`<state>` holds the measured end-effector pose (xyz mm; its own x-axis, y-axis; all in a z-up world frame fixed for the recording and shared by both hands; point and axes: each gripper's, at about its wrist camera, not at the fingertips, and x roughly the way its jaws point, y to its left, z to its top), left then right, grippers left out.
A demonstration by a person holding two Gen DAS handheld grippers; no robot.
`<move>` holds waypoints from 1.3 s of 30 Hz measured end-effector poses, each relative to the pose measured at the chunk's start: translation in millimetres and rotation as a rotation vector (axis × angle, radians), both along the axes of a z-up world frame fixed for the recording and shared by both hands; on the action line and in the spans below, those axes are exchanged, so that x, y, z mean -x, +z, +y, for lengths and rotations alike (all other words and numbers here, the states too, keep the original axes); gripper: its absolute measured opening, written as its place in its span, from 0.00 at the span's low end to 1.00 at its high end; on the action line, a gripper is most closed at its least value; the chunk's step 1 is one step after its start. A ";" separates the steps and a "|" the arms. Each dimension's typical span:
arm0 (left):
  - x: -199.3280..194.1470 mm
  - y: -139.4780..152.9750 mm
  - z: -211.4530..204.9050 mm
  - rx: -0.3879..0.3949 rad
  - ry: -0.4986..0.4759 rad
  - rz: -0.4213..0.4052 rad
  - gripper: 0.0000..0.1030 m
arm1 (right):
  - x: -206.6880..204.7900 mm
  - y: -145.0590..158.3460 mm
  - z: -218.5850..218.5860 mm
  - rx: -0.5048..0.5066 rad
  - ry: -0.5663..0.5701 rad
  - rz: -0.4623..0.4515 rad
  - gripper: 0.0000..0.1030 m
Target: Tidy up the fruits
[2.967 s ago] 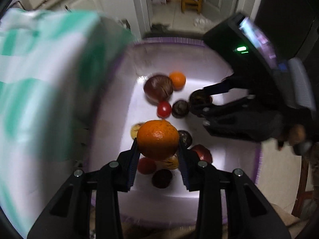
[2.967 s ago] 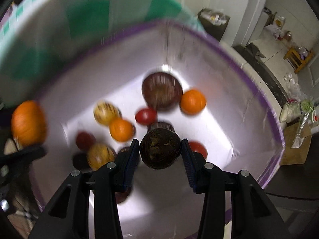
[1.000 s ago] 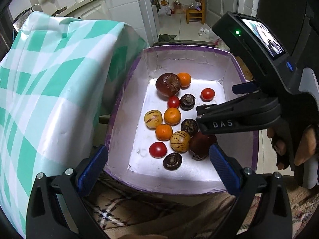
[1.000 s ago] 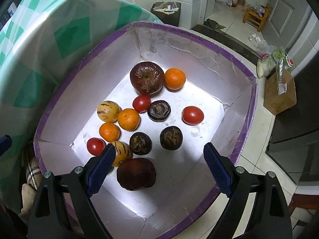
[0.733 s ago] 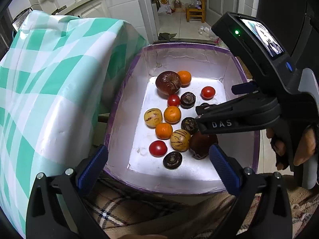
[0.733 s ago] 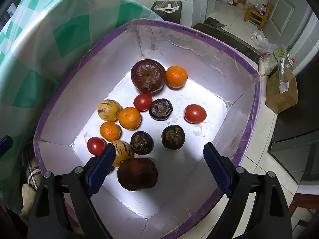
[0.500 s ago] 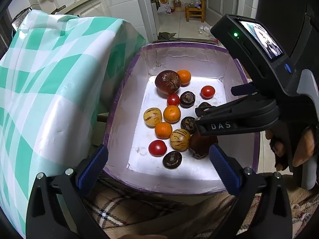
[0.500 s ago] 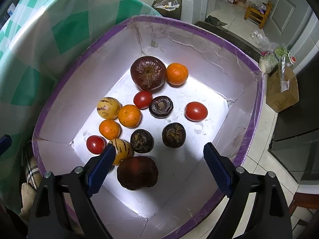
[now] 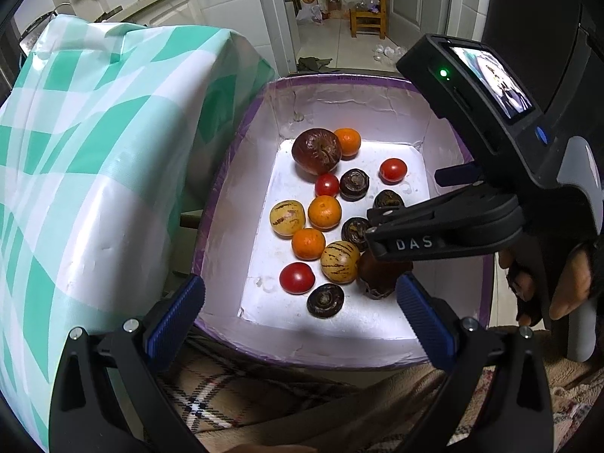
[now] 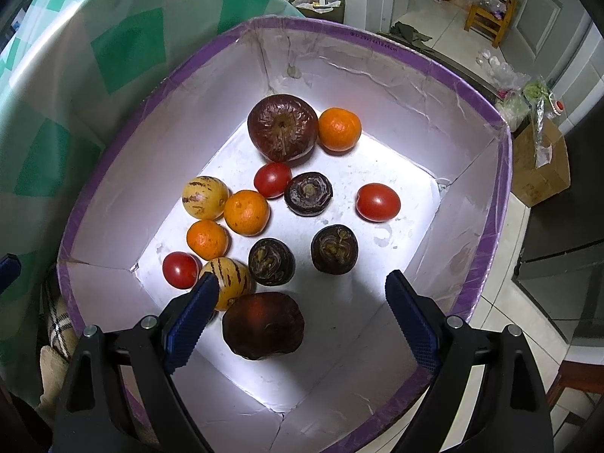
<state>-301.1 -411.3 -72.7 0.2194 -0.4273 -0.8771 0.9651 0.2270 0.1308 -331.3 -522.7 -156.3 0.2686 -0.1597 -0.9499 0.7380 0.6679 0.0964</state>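
Observation:
A white box with a purple rim (image 9: 339, 355) (image 10: 377, 43) holds several fruits: a large dark red apple (image 10: 282, 127), oranges (image 10: 339, 129), red tomatoes (image 10: 378, 202), striped yellow melons (image 10: 205, 197), dark mangosteens (image 10: 334, 249) and a second dark red apple (image 10: 263, 325). My left gripper (image 9: 300, 315) is open and empty above the box's near edge. My right gripper (image 10: 300, 315) is open and empty above the near apple; its body (image 9: 449, 232) shows in the left wrist view over the box's right side.
A table with a green and white checked cloth (image 9: 94, 158) stands left of the box. A plaid blanket (image 9: 234, 389) lies under the box's near side. A cardboard box (image 10: 540, 166) and a wooden stool (image 10: 490, 19) stand on the tiled floor beyond.
Three seconds ago the left gripper held an orange and the right a mangosteen; both now lie in the box. Both grippers are open and raised, nearly still over the last second.

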 end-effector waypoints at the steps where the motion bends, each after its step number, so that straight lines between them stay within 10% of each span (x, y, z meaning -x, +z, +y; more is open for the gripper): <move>1: -0.3 -0.5 -0.1 -0.001 0.000 0.001 0.99 | -0.1 -0.7 -0.2 -0.003 0.000 0.000 0.84; 39: -1.6 -5.4 0.1 -0.022 -0.001 0.021 0.99 | -1.9 -8.9 0.8 -0.023 0.000 0.000 0.84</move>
